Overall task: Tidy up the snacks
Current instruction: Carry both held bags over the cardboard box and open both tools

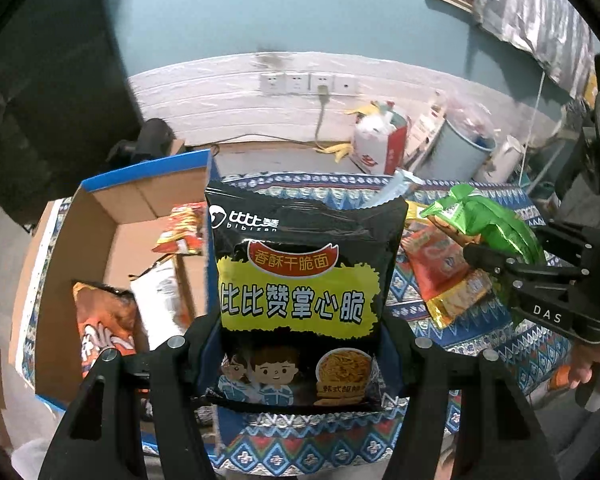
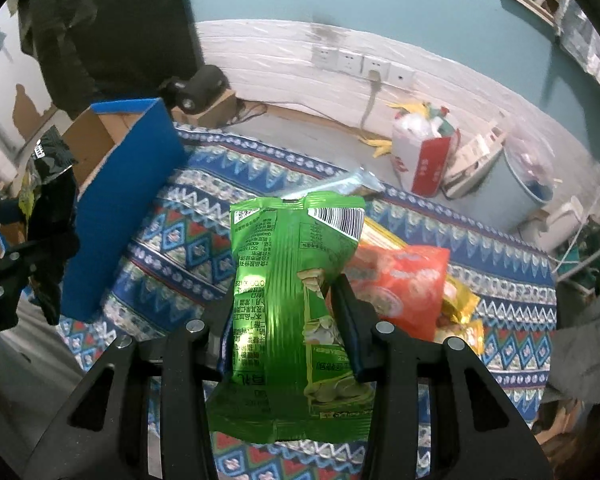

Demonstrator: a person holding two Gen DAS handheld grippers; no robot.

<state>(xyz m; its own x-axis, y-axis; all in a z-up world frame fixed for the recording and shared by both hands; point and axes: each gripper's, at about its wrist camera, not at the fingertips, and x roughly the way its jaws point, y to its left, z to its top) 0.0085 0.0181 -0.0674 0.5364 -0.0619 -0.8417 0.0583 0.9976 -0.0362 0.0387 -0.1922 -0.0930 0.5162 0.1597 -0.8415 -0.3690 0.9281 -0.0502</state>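
My left gripper (image 1: 300,364) is shut on a black and yellow noodle snack bag (image 1: 304,288), held upright above the right wall of a blue cardboard box (image 1: 100,216). The box holds several snack packs, among them a red one (image 1: 182,228) and an orange one (image 1: 104,320). My right gripper (image 2: 288,328) is shut on a green snack bag (image 2: 292,300), held above the patterned cloth (image 2: 180,240). The green bag also shows in the left wrist view (image 1: 484,220), right of the black bag. An orange-red pack (image 2: 400,284) and a gold pack (image 2: 460,304) lie on the cloth.
The blue box stands at the left of the table in the right wrist view (image 2: 128,200). Behind the table on the floor are a white and red bag (image 2: 424,148), a pale blue bin (image 2: 516,192) and wall sockets (image 2: 364,62).
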